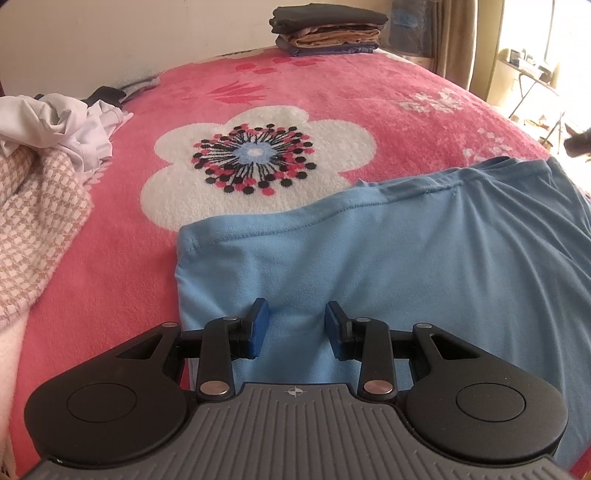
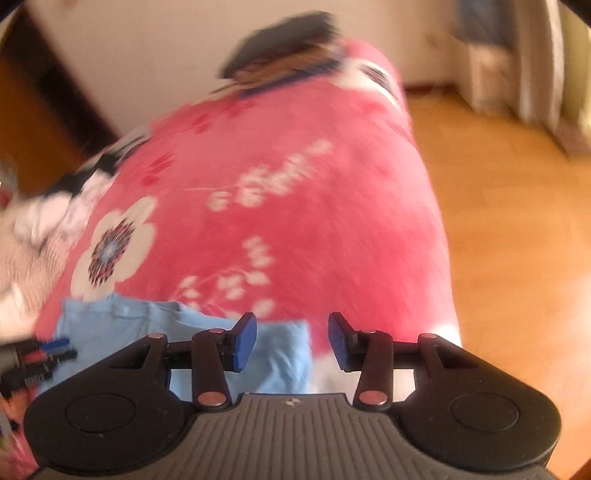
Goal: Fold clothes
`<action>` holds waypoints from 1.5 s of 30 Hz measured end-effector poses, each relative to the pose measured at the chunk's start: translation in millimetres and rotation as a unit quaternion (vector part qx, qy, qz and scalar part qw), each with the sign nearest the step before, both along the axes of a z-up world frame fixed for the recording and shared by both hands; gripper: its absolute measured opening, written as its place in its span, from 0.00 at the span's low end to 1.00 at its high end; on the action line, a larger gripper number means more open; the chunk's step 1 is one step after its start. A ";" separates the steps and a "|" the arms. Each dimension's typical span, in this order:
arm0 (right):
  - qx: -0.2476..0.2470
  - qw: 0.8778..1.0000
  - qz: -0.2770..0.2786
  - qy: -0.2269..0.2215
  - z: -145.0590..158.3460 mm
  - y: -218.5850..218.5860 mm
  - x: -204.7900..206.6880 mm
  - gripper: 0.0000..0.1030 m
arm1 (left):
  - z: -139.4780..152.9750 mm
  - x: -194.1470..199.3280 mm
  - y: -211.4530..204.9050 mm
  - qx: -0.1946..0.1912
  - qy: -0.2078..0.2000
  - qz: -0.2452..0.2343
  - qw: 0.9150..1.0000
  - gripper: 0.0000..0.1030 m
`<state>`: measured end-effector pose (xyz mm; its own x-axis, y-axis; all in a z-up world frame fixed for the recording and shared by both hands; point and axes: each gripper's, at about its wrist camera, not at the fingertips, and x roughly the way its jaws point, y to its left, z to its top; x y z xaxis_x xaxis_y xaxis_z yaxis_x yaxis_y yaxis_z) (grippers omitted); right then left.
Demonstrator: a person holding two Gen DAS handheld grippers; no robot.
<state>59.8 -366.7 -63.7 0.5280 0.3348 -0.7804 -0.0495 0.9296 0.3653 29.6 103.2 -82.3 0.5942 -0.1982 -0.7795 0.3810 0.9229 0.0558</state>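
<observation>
A light blue garment (image 1: 406, 266) lies spread flat on the pink flowered blanket (image 1: 332, 96). My left gripper (image 1: 297, 325) rests over the garment's near left part, close to its left edge. Its blue pads (image 1: 260, 328) stand apart with smooth cloth between them and nothing pinched. The right wrist view is motion-blurred. In it my right gripper (image 2: 291, 341) is open above the right edge of the blue garment (image 2: 110, 325), with the left pad over the cloth and the right pad over blanket. The left gripper (image 2: 40, 354) shows at that view's left edge.
A stack of folded clothes (image 1: 328, 29) sits at the bed's far end by the wall. Crumpled white cloth (image 1: 62, 122) and a beige checked cloth (image 1: 37, 206) are piled on the left. A wooden floor (image 2: 498, 184) lies beyond the bed's right edge.
</observation>
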 end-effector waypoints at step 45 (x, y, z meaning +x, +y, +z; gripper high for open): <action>-0.001 0.988 -0.149 -0.049 34.7 -72.5 -105.8 0.08 | -1.2 -1.4 4.8 0.006 -0.009 -0.016 1.000 0.35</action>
<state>-45.9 -439.3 -29.0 0.6760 0.1516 -0.7211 0.1910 0.9091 0.3702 28.1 108.0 -83.5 0.6008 -0.2085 -0.7717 0.4099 0.9092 0.0735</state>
